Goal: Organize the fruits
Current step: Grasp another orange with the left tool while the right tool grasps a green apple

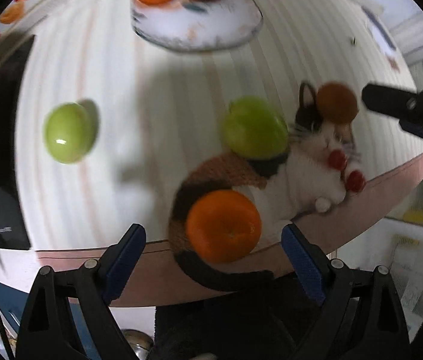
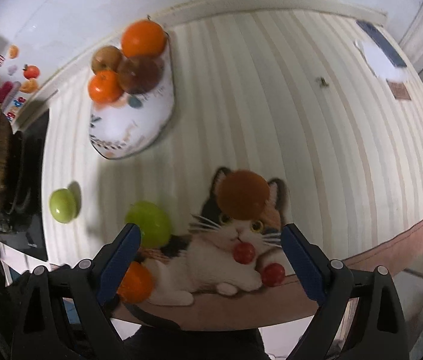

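Here, both tongs gape wide, empty. Left tongs (image 1: 212, 262): orange (image 1: 224, 225) sits just ahead between the pads, low centre of frame, on the cat mat (image 1: 301, 180) at the worktop (image 1: 106, 90) edge, nearest to the left. Right tongs (image 2: 211, 259) face two cherry tomatoes (image 2: 243, 253). Only the right view shows the whole fruit bowl (image 2: 133, 126), upper left.

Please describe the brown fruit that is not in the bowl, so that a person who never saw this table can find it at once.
Find the cat picture printed at the near edge of the striped table. The brown fruit lies on the cat's forehead, between its ears. It is round and dull brown, while its neighbours are two small red cherry tomatoes by the cat's mouth and paw, and a green apple to its left.
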`<state>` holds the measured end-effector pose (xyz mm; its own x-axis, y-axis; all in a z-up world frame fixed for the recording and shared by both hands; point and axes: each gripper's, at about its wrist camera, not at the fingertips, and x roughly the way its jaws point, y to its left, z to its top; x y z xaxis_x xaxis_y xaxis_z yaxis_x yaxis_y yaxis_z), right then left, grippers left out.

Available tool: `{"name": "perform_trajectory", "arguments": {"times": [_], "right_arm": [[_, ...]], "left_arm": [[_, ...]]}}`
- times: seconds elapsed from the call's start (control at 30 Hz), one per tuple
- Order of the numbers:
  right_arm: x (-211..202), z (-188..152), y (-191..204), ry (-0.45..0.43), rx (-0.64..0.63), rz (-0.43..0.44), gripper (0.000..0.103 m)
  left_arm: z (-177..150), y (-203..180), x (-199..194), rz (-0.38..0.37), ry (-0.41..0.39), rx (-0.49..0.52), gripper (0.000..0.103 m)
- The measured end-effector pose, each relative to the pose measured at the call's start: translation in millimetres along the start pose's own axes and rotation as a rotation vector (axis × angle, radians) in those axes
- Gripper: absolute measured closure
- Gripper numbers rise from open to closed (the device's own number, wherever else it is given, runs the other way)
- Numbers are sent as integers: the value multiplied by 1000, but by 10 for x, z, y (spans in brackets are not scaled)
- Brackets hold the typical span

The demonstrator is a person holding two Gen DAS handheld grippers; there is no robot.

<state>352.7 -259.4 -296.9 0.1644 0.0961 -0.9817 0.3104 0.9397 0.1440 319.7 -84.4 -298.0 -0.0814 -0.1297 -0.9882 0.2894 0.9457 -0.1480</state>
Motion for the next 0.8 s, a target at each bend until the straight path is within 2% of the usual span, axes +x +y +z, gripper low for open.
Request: {"name": "perform_trajectory", "arguments": {"times": [0.1,0.2,0.27,0.33,0.5,0.7,0.8], "right_arm": [[75,-23,-22,11,-2,1,6],[134,-26,-14,22,-3,9,7],[164,-18,11,27,-8,18,8],[187,-6,46,30,-13,29,8],[285,18,189,55,-41,104,9],[678,19,425,141,-69,190,29],[819,25,537,162,-87,203,33]], "left_arm": [[27,-47,254,8,52,9,13],[38,-59,404,-15,93,18,38],[40,-48,390,-24,72,5,39],[50,1,353,20,46,4,39],[180,457,241,47,-3,-104,39],[284,773,239,46,-12,-186,39],[310,839,270,37,-10,-206,39]]}}
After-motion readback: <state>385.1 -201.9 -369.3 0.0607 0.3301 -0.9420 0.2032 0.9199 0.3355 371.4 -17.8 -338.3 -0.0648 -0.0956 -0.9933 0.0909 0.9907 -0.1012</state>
